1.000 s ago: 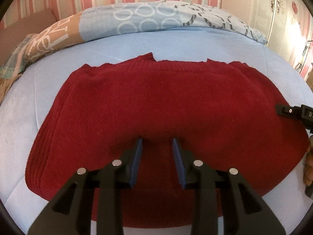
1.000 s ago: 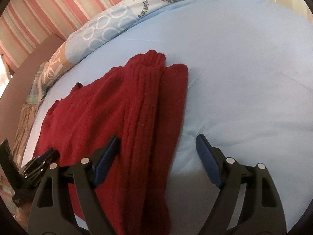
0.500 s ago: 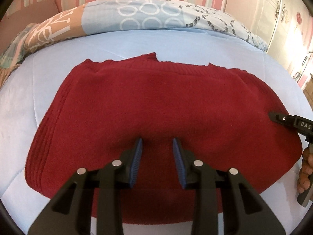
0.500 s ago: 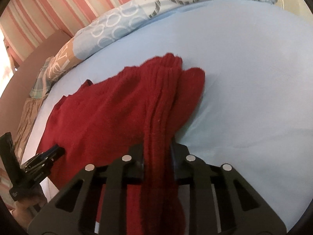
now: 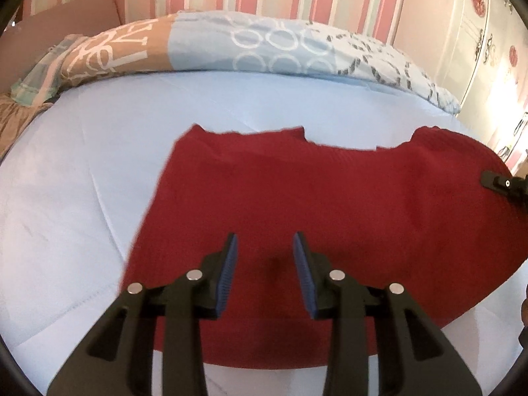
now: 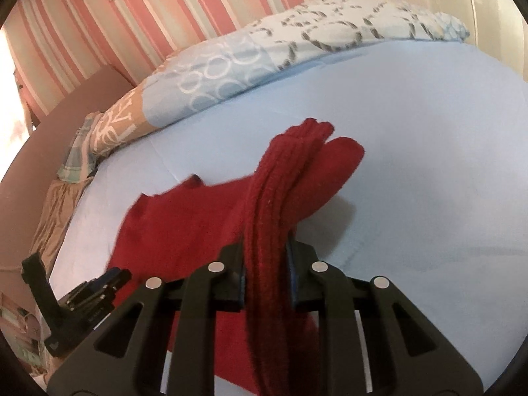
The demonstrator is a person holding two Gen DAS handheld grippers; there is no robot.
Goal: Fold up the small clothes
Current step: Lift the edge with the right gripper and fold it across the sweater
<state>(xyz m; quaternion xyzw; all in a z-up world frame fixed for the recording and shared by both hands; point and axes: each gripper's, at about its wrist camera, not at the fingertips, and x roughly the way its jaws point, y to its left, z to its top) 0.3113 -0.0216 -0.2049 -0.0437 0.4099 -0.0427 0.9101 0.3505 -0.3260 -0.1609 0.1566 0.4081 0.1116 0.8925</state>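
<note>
Fold barely begun. Red knit sweater point(image 5: 330, 204) lies mostly flat on the light blue bed sheet point(image 5: 82, 198), ribbed hem at 12 o'clock in the left view. Right tongs point(image 6: 265, 274) have just closed, pinching a bunched ribbed edge, that side raised off the bed. Left tongs point(image 5: 264, 270) part open above the fabric, gripping nothing. Left to do: carry edge over, flatten. Thick fuzzy wool, soft, floppy; patterned quilt point(image 5: 264, 49) beyond.
</note>
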